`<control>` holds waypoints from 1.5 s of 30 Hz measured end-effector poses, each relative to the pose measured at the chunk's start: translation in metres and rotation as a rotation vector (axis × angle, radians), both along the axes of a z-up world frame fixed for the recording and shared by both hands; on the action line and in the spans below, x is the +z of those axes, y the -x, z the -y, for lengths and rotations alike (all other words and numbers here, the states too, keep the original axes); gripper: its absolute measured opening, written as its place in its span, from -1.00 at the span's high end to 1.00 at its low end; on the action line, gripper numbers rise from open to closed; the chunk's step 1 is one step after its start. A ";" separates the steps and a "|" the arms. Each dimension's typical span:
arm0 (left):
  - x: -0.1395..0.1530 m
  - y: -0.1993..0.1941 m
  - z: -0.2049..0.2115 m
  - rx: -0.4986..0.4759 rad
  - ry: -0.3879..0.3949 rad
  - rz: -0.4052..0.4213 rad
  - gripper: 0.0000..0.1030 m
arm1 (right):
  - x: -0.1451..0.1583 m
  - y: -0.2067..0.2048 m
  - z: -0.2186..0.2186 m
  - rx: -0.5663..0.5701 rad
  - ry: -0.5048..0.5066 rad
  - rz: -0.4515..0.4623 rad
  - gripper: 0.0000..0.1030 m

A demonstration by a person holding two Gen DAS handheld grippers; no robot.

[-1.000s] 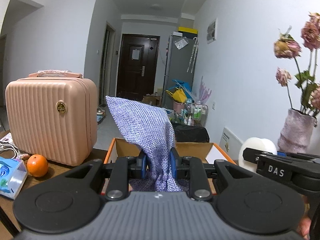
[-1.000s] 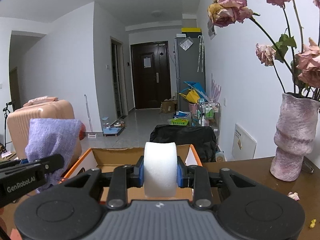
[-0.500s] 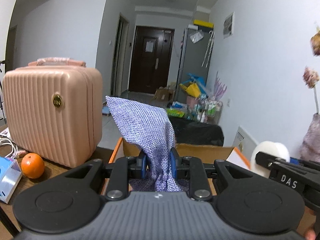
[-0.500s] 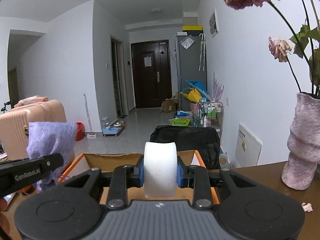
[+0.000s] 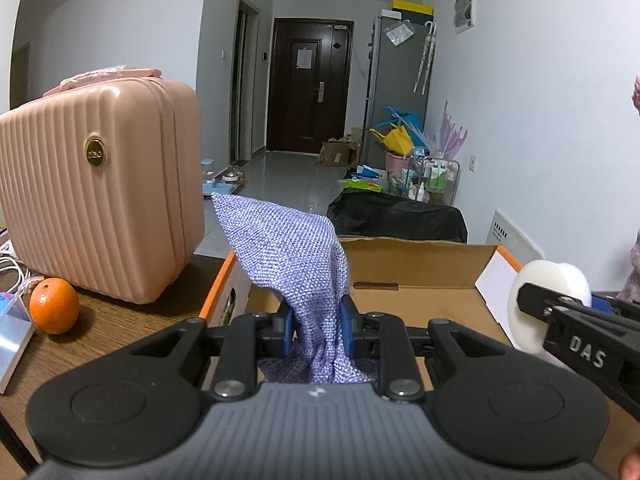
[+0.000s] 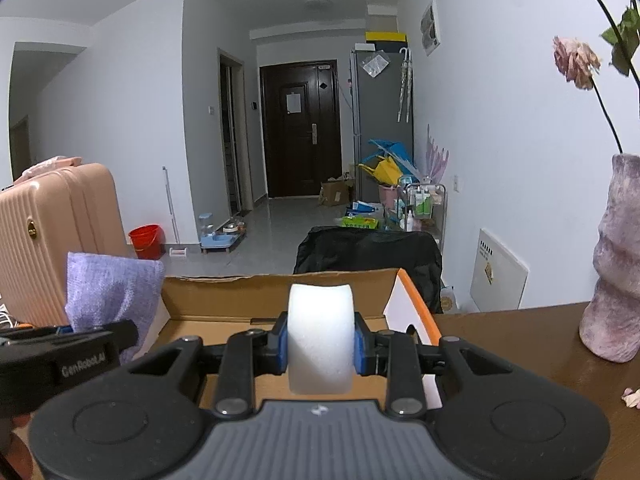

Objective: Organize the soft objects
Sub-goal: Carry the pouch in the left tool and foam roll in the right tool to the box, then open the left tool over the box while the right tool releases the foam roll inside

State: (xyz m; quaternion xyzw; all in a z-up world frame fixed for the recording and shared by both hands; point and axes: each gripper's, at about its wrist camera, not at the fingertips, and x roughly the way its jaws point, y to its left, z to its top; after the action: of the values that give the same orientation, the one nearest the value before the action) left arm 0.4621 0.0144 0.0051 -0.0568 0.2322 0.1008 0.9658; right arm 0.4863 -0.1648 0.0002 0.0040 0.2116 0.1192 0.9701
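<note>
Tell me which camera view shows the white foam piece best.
The right wrist view: the white foam piece sits centred between the blue pads of the right hand-held gripper, its curved face fully visible. The left wrist view shows it only at the right edge, partly hidden by that gripper.

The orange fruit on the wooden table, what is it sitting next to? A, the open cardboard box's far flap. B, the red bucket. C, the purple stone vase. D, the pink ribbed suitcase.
D: in the left wrist view the orange fruit rests on the wooden table just in front of the pink ribbed suitcase's lower corner.
</note>
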 end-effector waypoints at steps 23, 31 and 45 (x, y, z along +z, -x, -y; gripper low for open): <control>0.008 0.009 -0.005 0.093 -0.010 0.027 -0.99 | 0.000 -0.002 0.003 -0.101 0.018 -0.005 -0.97; 0.022 0.025 -0.009 0.106 0.039 0.052 -1.00 | 0.012 0.007 0.016 -0.091 -0.044 -0.019 -1.00; 0.048 0.083 -0.012 0.069 0.029 0.110 -1.00 | 0.045 0.058 0.039 -0.056 -0.084 0.044 -1.00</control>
State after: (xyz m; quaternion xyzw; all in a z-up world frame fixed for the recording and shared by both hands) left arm 0.3791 0.0266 0.0527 -0.0843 0.1783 0.1273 0.9721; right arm 0.4279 -0.2039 0.0448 0.0483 0.1850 0.1007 0.9764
